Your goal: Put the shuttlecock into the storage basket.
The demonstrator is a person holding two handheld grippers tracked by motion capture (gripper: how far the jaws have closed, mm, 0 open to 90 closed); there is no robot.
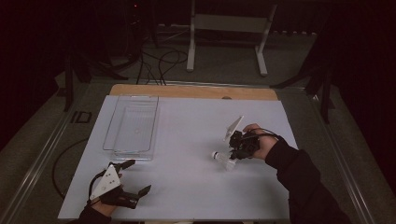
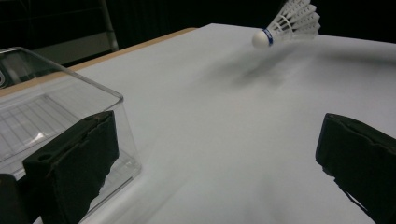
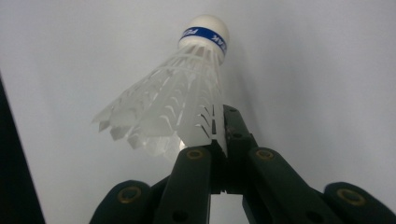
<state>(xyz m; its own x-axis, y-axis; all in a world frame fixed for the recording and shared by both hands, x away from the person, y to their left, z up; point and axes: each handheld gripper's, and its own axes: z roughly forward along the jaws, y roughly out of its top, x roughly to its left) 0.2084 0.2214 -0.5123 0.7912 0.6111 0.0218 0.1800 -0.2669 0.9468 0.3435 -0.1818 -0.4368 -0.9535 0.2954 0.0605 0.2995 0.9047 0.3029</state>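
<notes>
Shuttlecock, white plastic w/ a blue band round its rounded cork [image 3: 196, 74], sits pinched in my right tool [image 3: 219, 135]: jaws closed narrow on the edge of the skirt, cork pointing away from the tool, out beyond the jaw tips. From the high view, right tool [image 1: 232, 156] is at the right-centre of the bench [image 1: 187, 140], which is covered w/ a white sheet, and the shuttlecock [image 1: 222, 158] sticks out to its left w/ the cork toward the middle of the bench. Can't tell from there if the cork touches the sheet; the left gripper view shows it [image 2: 287, 25] just above the surface, shadow under it.

Left tool [image 1: 135, 179] is near the front left corner, jaws spread wide, holding nothing, well apart from the shuttlecock. Clear plastic rectangular tray [image 1: 133, 123] lies on the left part of the bench, just beyond the left tool; in the left gripper view its near corner [image 2: 70, 102] is right beside one jaw.
</notes>
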